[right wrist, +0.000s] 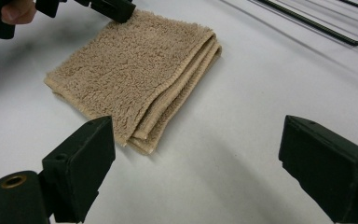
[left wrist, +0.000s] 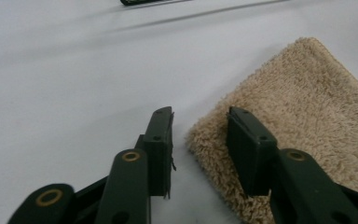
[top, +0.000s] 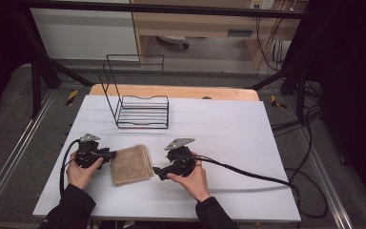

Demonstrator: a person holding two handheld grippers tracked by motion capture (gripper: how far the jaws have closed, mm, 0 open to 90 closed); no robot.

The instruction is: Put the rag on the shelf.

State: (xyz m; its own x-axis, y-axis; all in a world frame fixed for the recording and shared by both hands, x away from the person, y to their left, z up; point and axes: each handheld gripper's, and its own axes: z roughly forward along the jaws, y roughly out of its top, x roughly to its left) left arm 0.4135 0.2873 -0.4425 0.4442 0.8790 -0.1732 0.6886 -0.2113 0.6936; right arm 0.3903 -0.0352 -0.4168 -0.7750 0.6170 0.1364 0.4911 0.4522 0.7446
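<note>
A folded beige towel (top: 131, 164) lies flat on the white table (top: 228, 129), between my two grippers. My left gripper (top: 112, 153) rests at the towel's left edge. In the left gripper view its jaws (left wrist: 200, 114) straddle the edge of the towel (left wrist: 307, 93), one on bare table and one over the cloth, without pressing on it. My right gripper (top: 158, 172) is just right of the towel and stands wide open (right wrist: 196, 130). The near corner of the towel (right wrist: 135, 74) lies beside its left jaw, and the left gripper (right wrist: 116, 9) shows at the towel's far corner.
A black wire rack (top: 140, 112) stands on the table behind the towel, its base also in the right gripper view (right wrist: 317, 21). A wooden board (top: 171, 90) runs along the table's far edge. Cables trail from both grippers, the right one across the table to the right.
</note>
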